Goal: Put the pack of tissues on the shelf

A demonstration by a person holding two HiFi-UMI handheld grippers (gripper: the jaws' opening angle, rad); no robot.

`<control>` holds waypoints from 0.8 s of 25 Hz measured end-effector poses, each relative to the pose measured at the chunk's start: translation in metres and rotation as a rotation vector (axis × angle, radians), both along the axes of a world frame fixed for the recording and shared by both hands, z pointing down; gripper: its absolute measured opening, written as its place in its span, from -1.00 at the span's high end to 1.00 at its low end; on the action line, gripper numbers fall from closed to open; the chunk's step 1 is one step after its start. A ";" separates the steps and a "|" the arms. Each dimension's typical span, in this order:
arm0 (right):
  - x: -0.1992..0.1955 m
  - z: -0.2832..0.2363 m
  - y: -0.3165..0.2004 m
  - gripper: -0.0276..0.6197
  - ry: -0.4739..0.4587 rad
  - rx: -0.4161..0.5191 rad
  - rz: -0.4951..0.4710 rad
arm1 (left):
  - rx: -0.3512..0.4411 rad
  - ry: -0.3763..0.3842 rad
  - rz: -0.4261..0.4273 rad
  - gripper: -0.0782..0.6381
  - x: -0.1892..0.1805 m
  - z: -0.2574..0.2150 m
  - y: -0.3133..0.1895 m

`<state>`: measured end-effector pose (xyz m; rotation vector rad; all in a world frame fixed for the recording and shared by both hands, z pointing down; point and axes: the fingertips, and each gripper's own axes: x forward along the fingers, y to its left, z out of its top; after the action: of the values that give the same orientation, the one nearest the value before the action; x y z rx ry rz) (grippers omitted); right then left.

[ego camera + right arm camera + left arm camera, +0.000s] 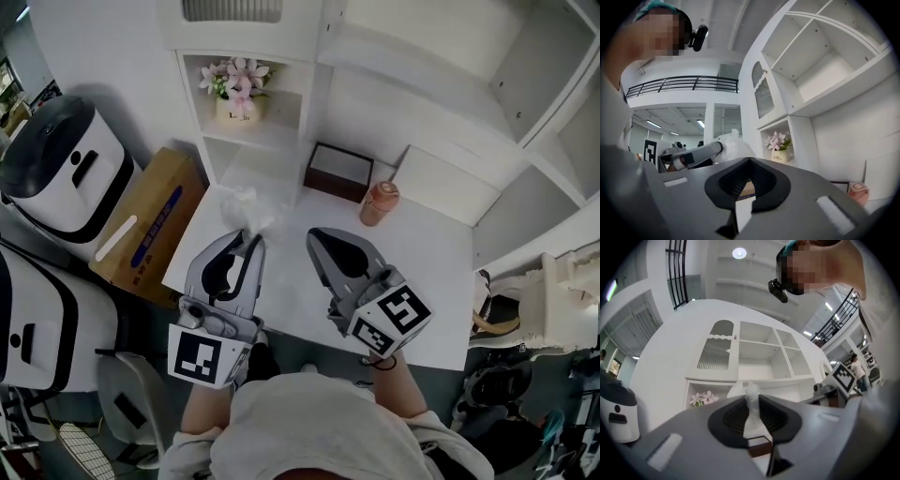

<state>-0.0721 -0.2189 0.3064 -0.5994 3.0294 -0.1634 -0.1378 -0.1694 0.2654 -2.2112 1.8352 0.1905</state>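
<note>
The pack of tissues (246,208), in crinkled white plastic, is pinched at its edge by my left gripper (251,236), which is shut on it over the white table's left end. In the left gripper view the plastic (752,401) stands up between the pads, with the white shelf unit (759,357) behind it. My right gripper (319,239) hovers beside it to the right, shut, with nothing between its jaws (749,164). From the right gripper view the held pack (731,144) shows at the left.
The shelf unit (281,141) stands at the table's far edge; one low compartment holds a pot of flowers (239,89). A brown box (337,171) and a pinkish cup (379,202) sit on the table (422,281). A cardboard box (155,220) and white appliances (56,169) stand at the left.
</note>
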 end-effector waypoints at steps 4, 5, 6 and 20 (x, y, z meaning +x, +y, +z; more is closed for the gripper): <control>-0.014 0.002 -0.019 0.91 0.004 -0.008 0.033 | -0.005 0.001 0.034 0.64 -0.016 0.000 -0.022; -0.017 0.003 -0.023 0.91 0.007 -0.011 0.042 | -0.006 0.002 0.043 0.64 -0.019 0.001 -0.027; -0.019 0.004 -0.026 0.91 0.010 -0.014 0.051 | -0.007 0.003 0.052 0.64 -0.022 0.001 -0.032; -0.046 0.010 -0.066 0.91 0.035 -0.025 0.164 | -0.025 0.009 0.166 0.64 -0.054 0.011 -0.084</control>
<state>-0.1185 -0.2848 0.3160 -0.8575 2.9967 -0.1856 -0.1914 -0.2538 0.2768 -2.3843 1.6665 0.2106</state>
